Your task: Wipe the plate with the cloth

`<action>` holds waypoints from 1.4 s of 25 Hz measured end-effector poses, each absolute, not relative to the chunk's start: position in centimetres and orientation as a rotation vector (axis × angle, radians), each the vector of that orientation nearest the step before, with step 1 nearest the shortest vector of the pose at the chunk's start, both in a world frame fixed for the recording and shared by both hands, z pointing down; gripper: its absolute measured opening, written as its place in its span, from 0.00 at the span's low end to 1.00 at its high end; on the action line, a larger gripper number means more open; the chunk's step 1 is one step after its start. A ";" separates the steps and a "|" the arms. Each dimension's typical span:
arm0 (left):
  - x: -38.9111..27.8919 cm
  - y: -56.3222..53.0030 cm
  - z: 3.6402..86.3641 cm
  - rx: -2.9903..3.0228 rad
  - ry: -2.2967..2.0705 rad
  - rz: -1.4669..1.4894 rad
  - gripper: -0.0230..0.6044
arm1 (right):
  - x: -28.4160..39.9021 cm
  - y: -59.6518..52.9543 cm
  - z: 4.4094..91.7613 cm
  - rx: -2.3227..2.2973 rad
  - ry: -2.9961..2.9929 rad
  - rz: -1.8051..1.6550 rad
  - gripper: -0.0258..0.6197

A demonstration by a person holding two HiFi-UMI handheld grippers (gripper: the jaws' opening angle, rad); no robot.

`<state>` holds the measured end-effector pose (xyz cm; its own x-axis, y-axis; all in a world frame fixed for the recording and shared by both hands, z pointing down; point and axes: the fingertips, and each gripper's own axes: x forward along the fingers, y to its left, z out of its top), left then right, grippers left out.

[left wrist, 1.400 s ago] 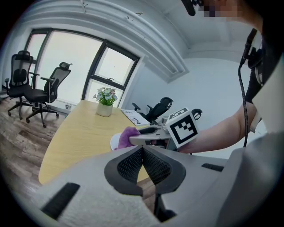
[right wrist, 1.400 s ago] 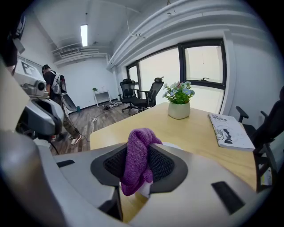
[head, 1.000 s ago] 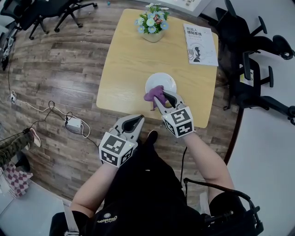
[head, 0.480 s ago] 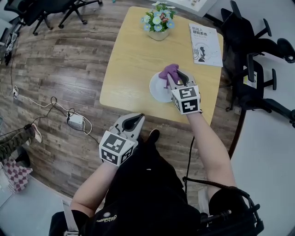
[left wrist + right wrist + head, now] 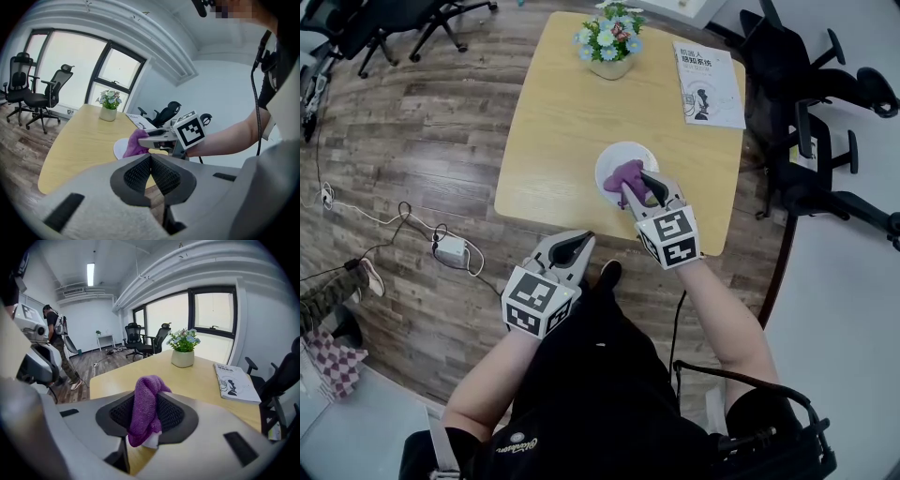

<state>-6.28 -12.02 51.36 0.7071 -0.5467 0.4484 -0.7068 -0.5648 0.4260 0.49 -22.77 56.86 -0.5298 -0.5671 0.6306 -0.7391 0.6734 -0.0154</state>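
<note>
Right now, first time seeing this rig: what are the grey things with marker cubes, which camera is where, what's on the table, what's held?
No robot: a person holds a two-jaw gripper in each hand. The top-down picture is from a head camera; the other two are from cameras riding on each gripper, looking along its jaws. The right gripper is shut on a purple knitted cloth, over the round white plate on the light wooden table. The left gripper is shut and empty, off the table's near edge. Also on the table: a white pot of flowers and a white printed booklet.
</note>
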 end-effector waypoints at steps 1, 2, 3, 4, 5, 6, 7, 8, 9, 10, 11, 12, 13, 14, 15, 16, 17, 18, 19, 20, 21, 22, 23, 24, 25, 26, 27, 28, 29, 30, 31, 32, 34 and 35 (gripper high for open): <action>-6.2 -12.0 51.4 2.324 -0.948 0.356 0.04 | 0.3 -22.0 56.8 0.984 -2.296 0.379 0.23; -6.1 -12.0 51.4 2.325 -0.945 0.356 0.04 | 0.2 -21.2 56.8 0.964 -2.301 0.380 0.23; -6.0 -12.0 51.4 2.326 -0.943 0.357 0.04 | 0.1 -20.6 57.0 0.943 -2.301 0.379 0.23; -6.0 -11.9 51.5 2.326 -0.942 0.358 0.04 | 0.0 -20.1 57.4 0.926 -2.296 0.378 0.23; -6.0 -11.9 51.5 2.326 -0.941 0.359 0.05 | 0.1 -19.8 57.7 0.914 -2.291 0.379 0.23; -5.9 -12.0 51.5 2.326 -0.940 0.360 0.04 | 0.2 -19.7 57.9 0.913 -2.287 0.381 0.23; -5.9 -12.0 51.5 2.327 -0.940 0.360 0.05 | 0.4 -19.9 57.9 0.922 -2.287 0.383 0.23; -5.9 -11.9 51.4 2.327 -0.939 0.360 0.04 | 0.6 -20.4 57.6 0.943 -2.290 0.383 0.23; -6.0 -11.9 51.4 2.327 -0.940 0.360 0.04 | 0.8 -21.1 57.1 0.973 -2.294 0.378 0.23; -6.1 -11.9 51.4 2.326 -0.941 0.361 0.04 | 1.2 -22.2 56.6 1.010 -2.296 0.367 0.23; -6.2 -11.8 51.4 2.324 -0.944 0.362 0.04 | 1.7 -23.5 56.0 1.052 -2.294 0.349 0.23; -6.3 -11.8 51.4 2.323 -0.946 0.362 0.04 | 2.3 -24.9 55.4 1.098 -2.288 0.325 0.23; -6.3 -11.9 51.4 2.321 -0.949 0.362 0.04 | 2.9 -26.5 55.0 1.145 -2.278 0.298 0.23; -6.2 -11.9 51.4 2.319 -0.951 0.363 0.04 | 3.4 -27.9 54.6 1.186 -2.266 0.271 0.23; -6.2 -11.9 51.4 2.318 -0.953 0.363 0.04 | 3.9 -29.2 54.4 1.218 -2.252 0.250 0.23; -6.2 -11.9 51.4 2.317 -0.954 0.364 0.04 | 4.1 -30.2 54.3 1.238 -2.236 0.236 0.23; -6.2 -11.9 51.4 2.316 -0.956 0.364 0.04 | 4.3 -30.9 54.5 1.245 -2.219 0.228 0.23; -6.3 -11.8 51.4 2.315 -0.957 0.364 0.04 | 4.3 -31.3 54.8 1.244 -2.202 0.223 0.23; -6.5 -11.8 51.4 2.314 -0.959 0.365 0.04 | 4.4 -31.4 55.2 1.239 -2.187 0.222 0.23; -6.6 -11.7 51.5 2.312 -0.960 0.365 0.05 | 4.4 -31.4 55.7 1.232 -2.175 0.227 0.23; -6.7 -11.7 51.6 2.310 -0.961 0.366 0.05 | 4.5 -31.1 56.1 1.225 -2.168 0.236 0.23; -6.9 -11.7 51.8 2.307 -0.962 0.368 0.05 | 4.5 -30.8 56.5 1.217 -2.165 0.247 0.23; -7.0 -11.7 51.9 2.304 -0.962 0.371 0.04 | 4.4 -30.3 56.8 1.207 -2.165 0.257 0.23; -7.1 -11.7 52.1 2.302 -0.961 0.373 0.04 | 4.4 -29.8 57.0 1.194 -2.167 0.267 0.23; -7.0 -11.7 52.2 2.300 -0.959 0.375 0.04 | 4.2 -29.2 57.3 1.179 -2.171 0.276 0.23; -7.0 -11.7 52.2 2.299 -0.955 0.376 0.05 | 4.1 -28.5 57.4 1.163 -2.176 0.284 0.23; -6.8 -11.8 52.3 2.300 -0.952 0.375 0.04 | 4.0 -27.8 57.5 1.147 -2.185 0.293 0.23; -6.7 -11.8 52.3 2.302 -0.947 0.374 0.04 | 3.8 -27.0 57.4 1.133 -2.195 0.304 0.23; -6.6 -11.8 52.2 2.304 -0.943 0.373 0.04 | 3.6 -26.1 57.4 1.119 -2.207 0.315 0.23; -6.4 -11.8 52.2 2.307 -0.938 0.372 0.05 | 3.3 -25.2 57.3 1.102 -2.219 0.326 0.23; -6.3 -11.9 52.2 2.310 -0.934 0.372 0.04 | 3.1 -24.3 57.2 1.082 -2.231 0.335 0.23; -6.1 -11.9 52.2 2.312 -0.929 0.372 0.05 | 2.8 -23.4 57.1 1.060 -2.241 0.340 0.23; -5.9 -12.0 52.2 2.317 -0.921 0.373 0.04 | 2.2 -21.6 57.1 1.016 -2.254 0.344 0.23; -5.8 -12.0 52.2 2.318 -0.918 0.375 0.04 | 2.0 -20.9 57.2 0.998 -2.257 0.348 0.23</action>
